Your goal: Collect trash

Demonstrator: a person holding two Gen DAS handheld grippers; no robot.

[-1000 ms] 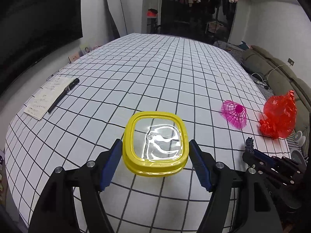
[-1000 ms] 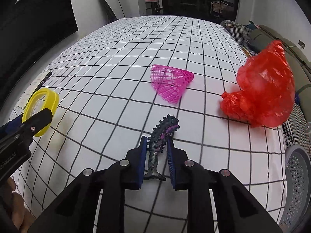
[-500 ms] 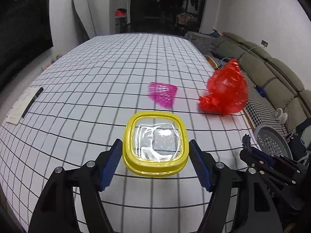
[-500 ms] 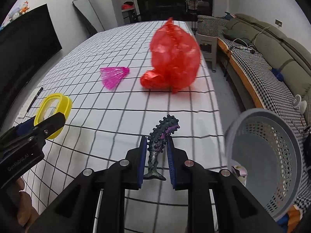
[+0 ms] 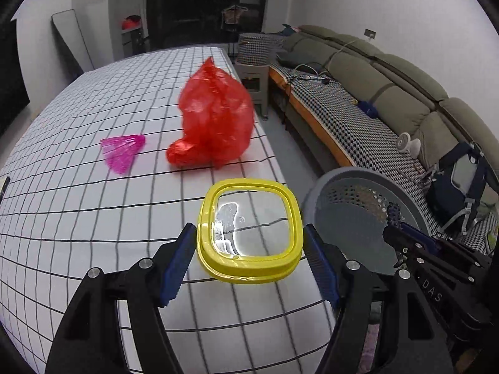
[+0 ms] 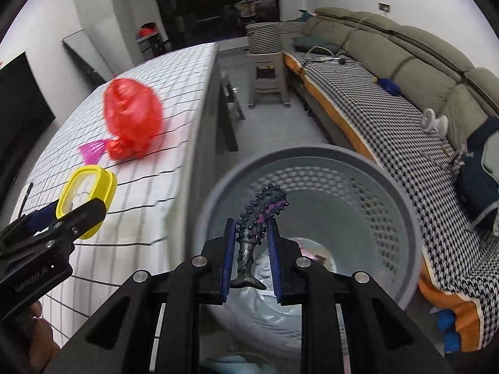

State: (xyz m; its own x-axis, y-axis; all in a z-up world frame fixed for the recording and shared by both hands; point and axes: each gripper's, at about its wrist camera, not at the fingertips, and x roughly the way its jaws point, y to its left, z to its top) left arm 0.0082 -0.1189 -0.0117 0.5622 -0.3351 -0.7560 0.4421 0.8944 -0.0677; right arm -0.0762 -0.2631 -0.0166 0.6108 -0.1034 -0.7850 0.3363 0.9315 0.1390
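My left gripper (image 5: 249, 240) is shut on a yellow-rimmed clear lid (image 5: 251, 230) and holds it above the table's right edge; the lid also shows in the right wrist view (image 6: 85, 201). My right gripper (image 6: 249, 243) is shut on a dark spiky toy with pink patches (image 6: 254, 227) and holds it over the open grey perforated basket (image 6: 389, 193). The basket (image 5: 349, 187) stands on the floor beside the table. A red plastic bag (image 5: 215, 118) and a pink mesh shuttlecock skirt (image 5: 123, 149) lie on the checked tablecloth.
The table (image 5: 78, 212) with its black-grid white cloth ends at the right, next to the basket. A long olive sofa (image 6: 389, 71) with a houndstooth cover runs along the right wall. A dark backpack (image 5: 461, 184) leans there. A stool (image 6: 268, 74) stands behind.
Both grippers have swung right, off the table's middle toward its right edge. The right gripper with the spiky toy now hangs over the basket; the left still carries the lid.
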